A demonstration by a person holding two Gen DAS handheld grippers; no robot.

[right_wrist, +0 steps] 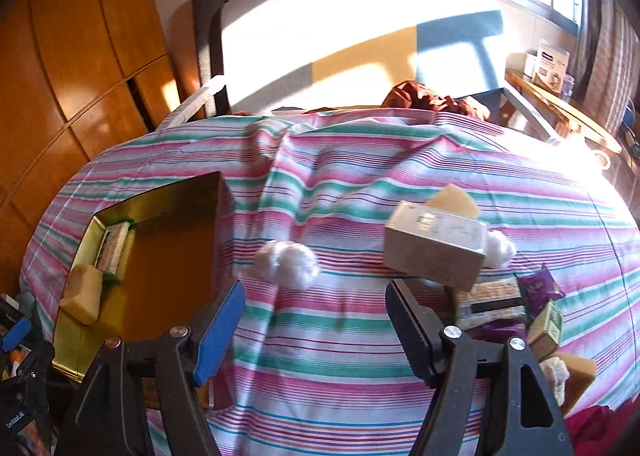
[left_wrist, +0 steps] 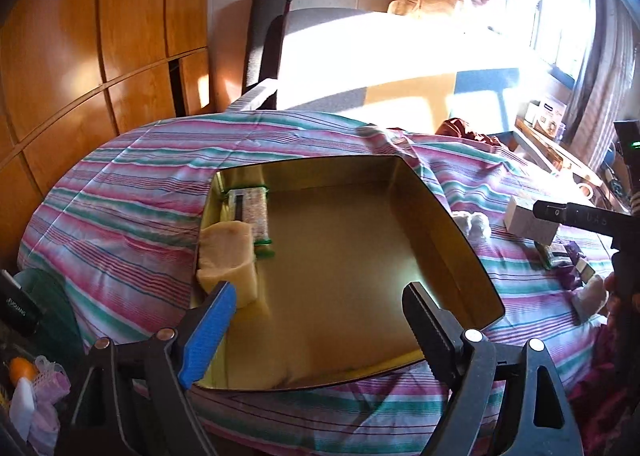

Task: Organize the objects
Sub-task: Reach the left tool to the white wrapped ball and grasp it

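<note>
Left wrist view shows the left gripper with jaws apart and empty over a gold tin holding a yellow block, while the right gripper, also apart and empty, hovers near a cardboard box on the striped sheet.

The sheet carries pink, green and white stripes, the tin is gold inside, the sponge at its 9 o'clock is pale yellow, and the pompom is white.
</note>
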